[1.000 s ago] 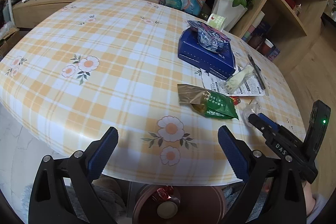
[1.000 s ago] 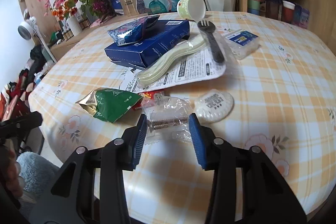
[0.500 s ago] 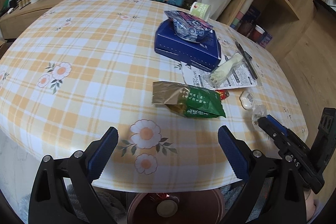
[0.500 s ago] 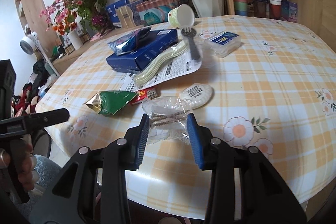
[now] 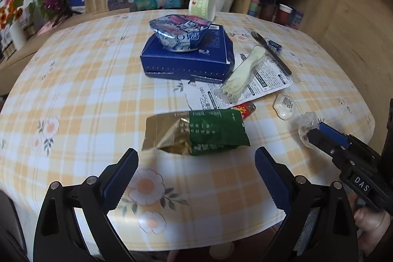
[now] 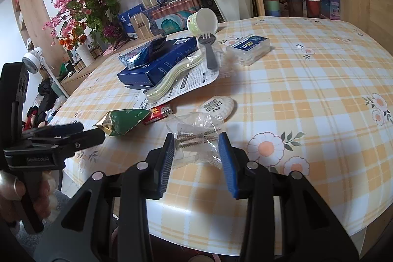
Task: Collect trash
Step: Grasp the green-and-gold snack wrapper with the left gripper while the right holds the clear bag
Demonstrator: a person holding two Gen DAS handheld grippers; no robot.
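Note:
A green and gold snack packet (image 5: 211,134) lies torn open on the checked tablecloth (image 5: 86,90). My left gripper (image 5: 195,163) hovers just in front of it, open wide, with nothing between its fingers. My right gripper (image 6: 196,139) is shut on a clear plastic bag of screws (image 6: 196,129) near the table's front edge. The left wrist view shows that bag (image 5: 307,123) at the tip of the right gripper (image 5: 316,131). A red wrapper (image 6: 159,113) and a white round sachet (image 6: 218,104) lie just behind it.
Further back lie a blue box (image 5: 191,58) with a blue snack bag (image 5: 181,31) on it, a packet of pale spoons (image 5: 243,73), a black fork (image 5: 270,48), a tipped paper cup (image 5: 202,5) and a clear box (image 6: 248,48). Flowers and shelves line the far side.
The left gripper has slid sideways along the table edge and now faces the green packet close up. The right gripper has kept the clear bag and shifted slightly.

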